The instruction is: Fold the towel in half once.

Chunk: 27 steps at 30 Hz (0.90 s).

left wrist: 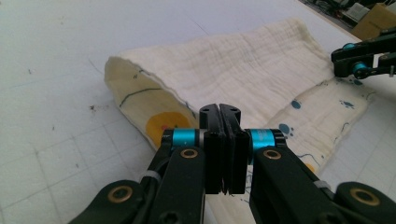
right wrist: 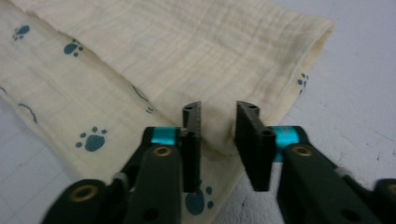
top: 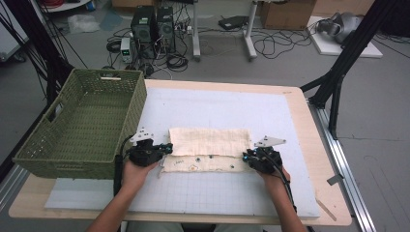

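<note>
I have the cream muslin cloth (top: 209, 149), printed with blue paw marks, lying folded lengthwise on the white gridded mat (top: 217, 193) of the tabletop (top: 316, 145), stretched between my two tools. The left tool (left wrist: 219, 112) sits at the cloth's left end with its jaws pressed flat together; whether any cloth is pinched between them I cannot tell, since the fabric lies just beyond and beneath the tips. The right tool (right wrist: 218, 123) sits at the cloth's right end, its jaws narrow with a raised fold of the cloth standing in the gap between them; I cannot tell whether the pads press on it. Off to the left of the left tool stands a green woven basket (top: 82, 125), on the tabletop's left edge.
</note>
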### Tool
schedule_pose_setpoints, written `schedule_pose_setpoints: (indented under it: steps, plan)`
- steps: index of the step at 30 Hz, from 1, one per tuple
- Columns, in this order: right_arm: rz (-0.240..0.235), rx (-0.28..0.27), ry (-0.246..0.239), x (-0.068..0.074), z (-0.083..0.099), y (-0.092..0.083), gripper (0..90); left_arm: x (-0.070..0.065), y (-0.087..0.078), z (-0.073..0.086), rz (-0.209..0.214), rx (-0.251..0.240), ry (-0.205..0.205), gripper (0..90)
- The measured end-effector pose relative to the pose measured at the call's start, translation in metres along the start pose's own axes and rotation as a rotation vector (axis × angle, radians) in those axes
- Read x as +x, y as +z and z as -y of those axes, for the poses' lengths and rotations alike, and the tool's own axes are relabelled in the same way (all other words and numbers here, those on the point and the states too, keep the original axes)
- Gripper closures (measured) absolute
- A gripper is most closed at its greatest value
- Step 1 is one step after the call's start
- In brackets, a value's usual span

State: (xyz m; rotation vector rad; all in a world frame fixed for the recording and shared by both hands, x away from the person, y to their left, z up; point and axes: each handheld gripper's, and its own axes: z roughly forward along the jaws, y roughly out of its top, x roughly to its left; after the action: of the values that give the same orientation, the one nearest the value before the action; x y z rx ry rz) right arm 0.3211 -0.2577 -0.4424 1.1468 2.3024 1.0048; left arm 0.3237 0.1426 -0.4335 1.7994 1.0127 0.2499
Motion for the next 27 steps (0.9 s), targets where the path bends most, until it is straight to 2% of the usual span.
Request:
schedule_pose_setpoints:
  steps: [3,6,10,12,17,21,24,27]
  plan:
    - [-0.002,-0.008,-0.013,0.0,0.0,-0.002,86.2,0.0,-0.001,0.0,0.006,-0.003,-0.008,87.9]
    - [0.01,-0.023,-0.023,0.002,-0.002,-0.008,86.6,-0.001,-0.004,0.0,0.01,-0.015,-0.017,87.9]
    - [-0.005,-0.078,-0.019,0.006,-0.007,-0.022,86.5,-0.003,-0.012,0.0,0.031,-0.027,-0.03,88.0]
    - [-0.015,-0.088,-0.02,0.01,-0.006,-0.03,86.5,-0.005,-0.016,0.002,0.037,-0.026,-0.037,88.0]
    - [-0.019,-0.064,-0.022,0.015,0.002,-0.038,86.5,-0.011,-0.023,0.007,0.043,-0.014,-0.038,88.0]
    - [-0.02,-0.072,-0.02,0.016,0.007,-0.047,86.5,-0.013,-0.028,0.012,0.043,-0.004,-0.045,87.9]
    - [-0.023,-0.061,-0.021,0.019,0.012,-0.052,86.4,-0.013,-0.03,0.017,0.041,0.015,-0.046,88.0]
    - [-0.029,-0.029,-0.028,0.021,0.017,-0.051,86.4,-0.015,-0.029,0.022,0.039,0.045,-0.046,87.9]
